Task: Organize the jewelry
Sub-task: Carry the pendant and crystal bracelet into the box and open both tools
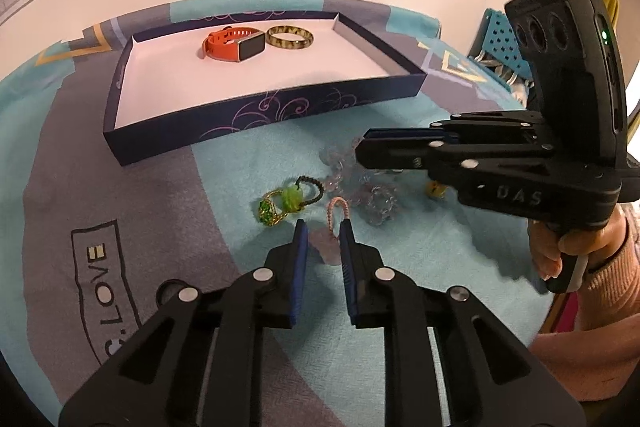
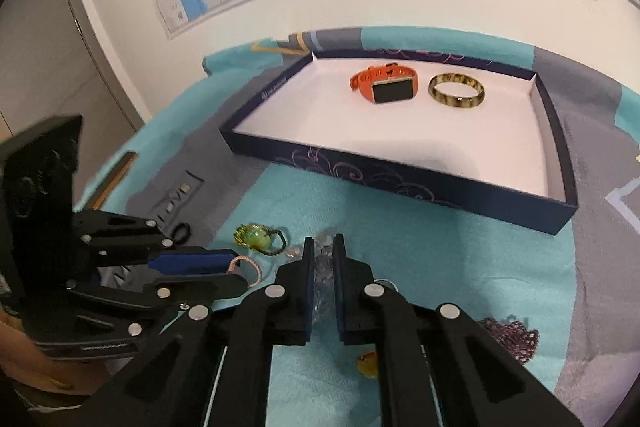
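Note:
A dark blue tray [image 1: 256, 117] [image 2: 400, 187] holds an orange smartwatch [image 1: 234, 45] [image 2: 384, 85] and a mottled bangle [image 1: 290, 38] [image 2: 456, 91]. Loose jewelry lies on the teal cloth in front: a green ring with a black loop [image 1: 280, 205] [image 2: 256, 239], a pink braided loop [image 1: 338, 211] [image 2: 250, 267] and a clear bead bracelet [image 1: 360, 187] [image 2: 322, 267]. My left gripper [image 1: 323, 239] [image 2: 236, 271] is open around the pink loop. My right gripper [image 2: 321, 247] [image 1: 362, 151] is nearly shut on the clear bead bracelet.
A dark purple beaded piece [image 2: 512, 337] and a small yellow piece [image 2: 368, 363] [image 1: 434, 189] lie on the cloth near the right gripper. A small black loop [image 2: 182, 231] lies to the left. A wall with maps stands behind the tray.

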